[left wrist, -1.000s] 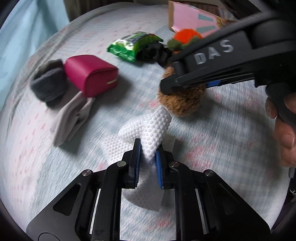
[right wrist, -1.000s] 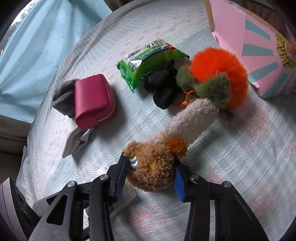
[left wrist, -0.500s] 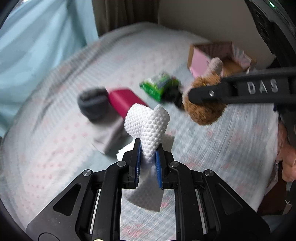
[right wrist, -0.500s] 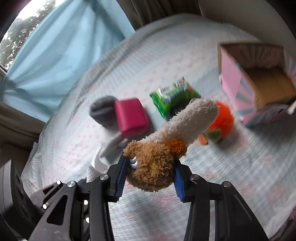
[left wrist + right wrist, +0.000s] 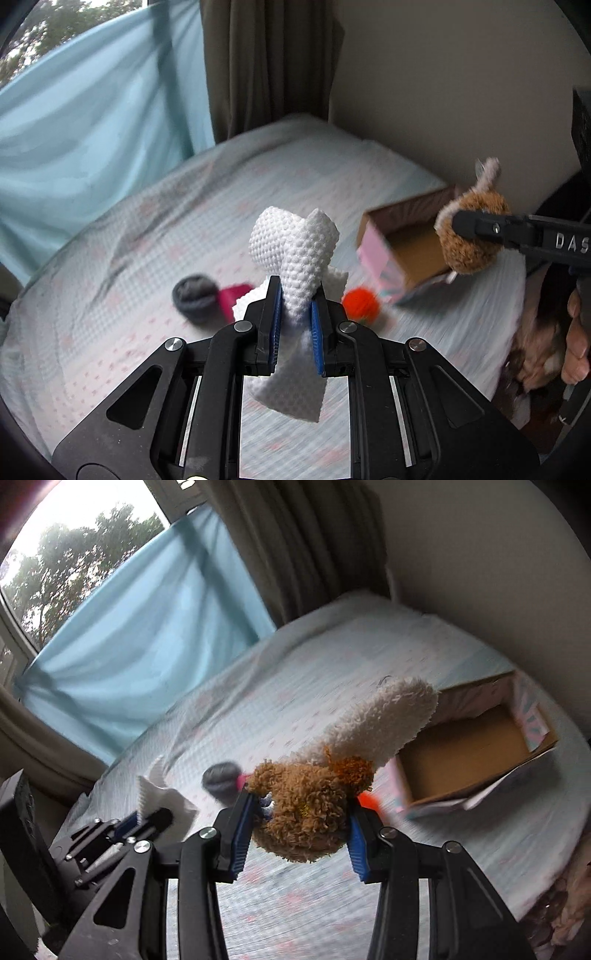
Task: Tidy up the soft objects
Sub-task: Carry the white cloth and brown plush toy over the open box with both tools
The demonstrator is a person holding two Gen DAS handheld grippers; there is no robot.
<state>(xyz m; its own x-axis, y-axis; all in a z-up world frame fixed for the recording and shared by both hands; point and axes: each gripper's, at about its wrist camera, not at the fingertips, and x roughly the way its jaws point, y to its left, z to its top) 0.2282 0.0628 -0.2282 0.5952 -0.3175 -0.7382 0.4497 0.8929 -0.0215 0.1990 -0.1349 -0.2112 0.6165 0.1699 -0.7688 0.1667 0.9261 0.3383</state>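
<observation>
My left gripper [image 5: 295,314] is shut on a white textured cloth [image 5: 295,254] and holds it high above the bed. My right gripper [image 5: 299,827] is shut on a brown and cream plush toy [image 5: 314,805], also lifted; it shows at the right of the left wrist view [image 5: 469,236]. The left gripper and cloth [image 5: 155,797] appear at the lower left of the right wrist view. An open pink cardboard box [image 5: 472,753] lies on the bed [image 5: 332,686] to the right, also seen in the left wrist view [image 5: 406,243].
On the bed lie a grey rolled item [image 5: 195,295], a magenta pouch [image 5: 232,295] and an orange fluffy ball [image 5: 360,304]. A blue curtain [image 5: 92,129] and a brown curtain [image 5: 266,62] hang behind; a wall [image 5: 443,74] stands at the right.
Both grippers have risen well above the bed with the cloth and plush toy held. The objects on the bed now look smaller and the open box has come into view.
</observation>
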